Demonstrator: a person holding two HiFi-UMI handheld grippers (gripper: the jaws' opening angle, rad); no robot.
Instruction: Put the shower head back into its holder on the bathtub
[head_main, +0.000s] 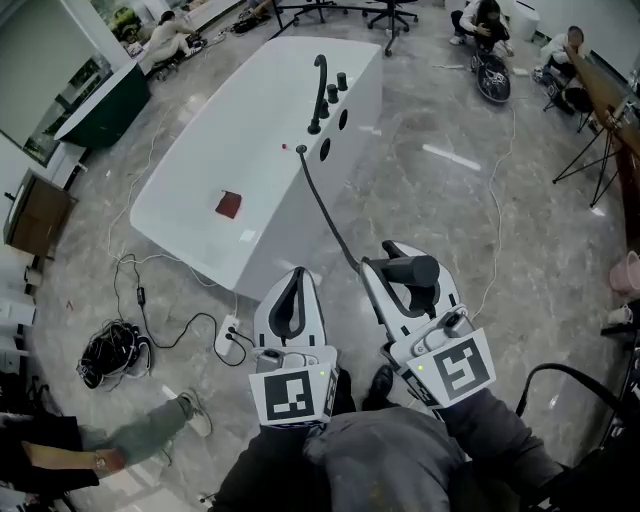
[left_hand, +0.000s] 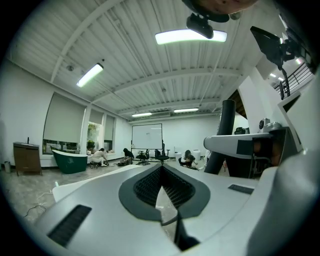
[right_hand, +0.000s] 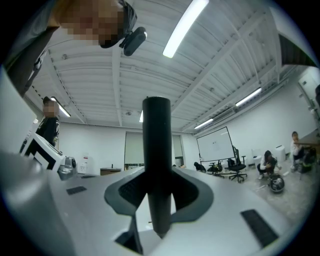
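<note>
A white bathtub (head_main: 230, 150) stands ahead on the marble floor, with a black faucet (head_main: 318, 95) and black knobs (head_main: 337, 86) at its far right end. A black hose (head_main: 325, 210) runs from the tub's rim down to the black shower head (head_main: 410, 270). My right gripper (head_main: 395, 262) is shut on the shower head, well short of the tub. In the right gripper view the handle (right_hand: 156, 165) stands upright between the pads. My left gripper (head_main: 292, 275) is beside it, shut with nothing in it (left_hand: 161, 170).
A red object (head_main: 228, 205) lies in the tub. A power strip (head_main: 228, 338) and a cable bundle (head_main: 110, 352) lie on the floor at the left, beside a person's leg (head_main: 150, 425). A tripod (head_main: 600, 150) and a pink bucket (head_main: 625, 272) stand at the right.
</note>
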